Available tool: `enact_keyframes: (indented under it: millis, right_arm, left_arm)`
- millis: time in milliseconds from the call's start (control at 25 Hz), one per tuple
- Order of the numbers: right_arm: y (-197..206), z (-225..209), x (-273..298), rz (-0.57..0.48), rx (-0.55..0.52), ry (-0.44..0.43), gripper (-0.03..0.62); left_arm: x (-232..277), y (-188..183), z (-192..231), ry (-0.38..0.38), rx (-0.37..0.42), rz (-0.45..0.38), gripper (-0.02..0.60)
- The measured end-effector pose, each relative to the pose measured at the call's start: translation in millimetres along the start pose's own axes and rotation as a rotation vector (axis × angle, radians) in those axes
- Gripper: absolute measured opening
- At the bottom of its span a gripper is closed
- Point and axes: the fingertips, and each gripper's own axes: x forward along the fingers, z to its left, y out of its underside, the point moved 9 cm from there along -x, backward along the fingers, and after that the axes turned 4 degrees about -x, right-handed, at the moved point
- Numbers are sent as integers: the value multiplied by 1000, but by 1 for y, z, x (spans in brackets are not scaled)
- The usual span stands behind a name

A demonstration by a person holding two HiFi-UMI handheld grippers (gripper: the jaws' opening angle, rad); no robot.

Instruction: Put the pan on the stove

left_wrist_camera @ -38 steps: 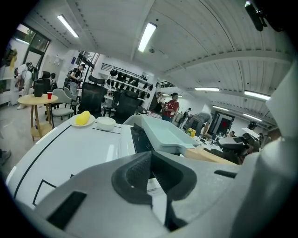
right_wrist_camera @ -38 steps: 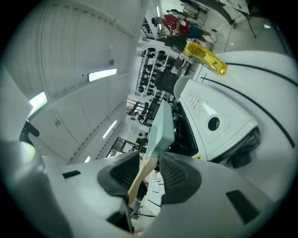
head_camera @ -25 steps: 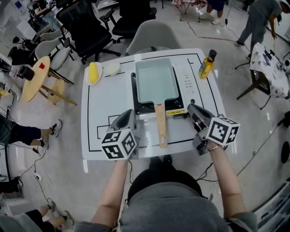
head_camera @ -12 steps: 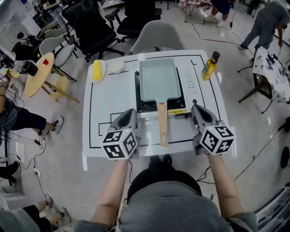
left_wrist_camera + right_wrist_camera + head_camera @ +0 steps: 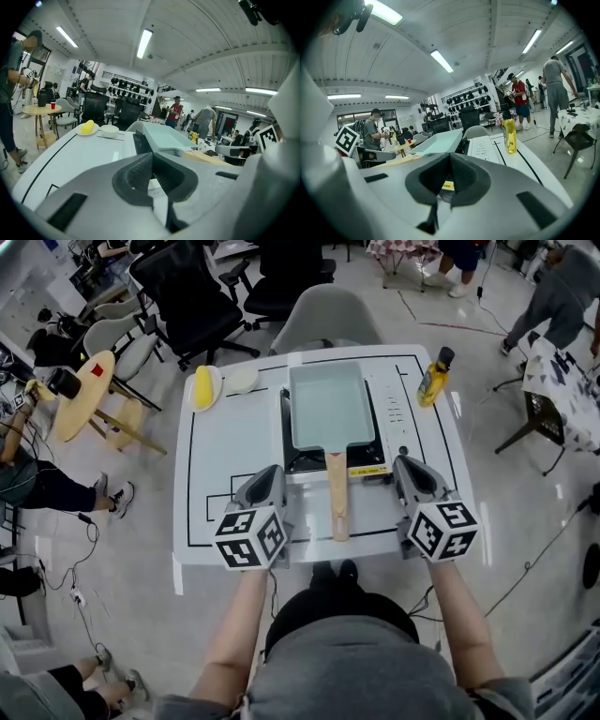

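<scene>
Left gripper (image 5: pixel 267 471), right gripper (image 5: pixel 405 463) (closed), pan (image 5: pixel 326 404) on stove (image 5: pixel 298 461)

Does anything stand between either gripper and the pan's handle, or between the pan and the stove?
Nothing visible does. The pan already sits on the stove, its wooden handle pointing toward the person. The left gripper and right gripper flank the handle, both shut and empty.

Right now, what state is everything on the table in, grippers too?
Pan: empty, sitting on the stove.
Left gripper: shut, holding nothing.
Right gripper: shut, holding nothing.
Bottle: upright, capped.
Plate: holds a yellow food item.
Bowl: upright beside the plate.
</scene>
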Motion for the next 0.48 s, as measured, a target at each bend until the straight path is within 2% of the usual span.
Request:
enact_keyframes:
  millis: [480]
  right_arm:
    - [1, 2, 4, 3, -21, -23, 3]
  left_arm:
    - [-2, 2, -2, 5, 4, -2, 6]
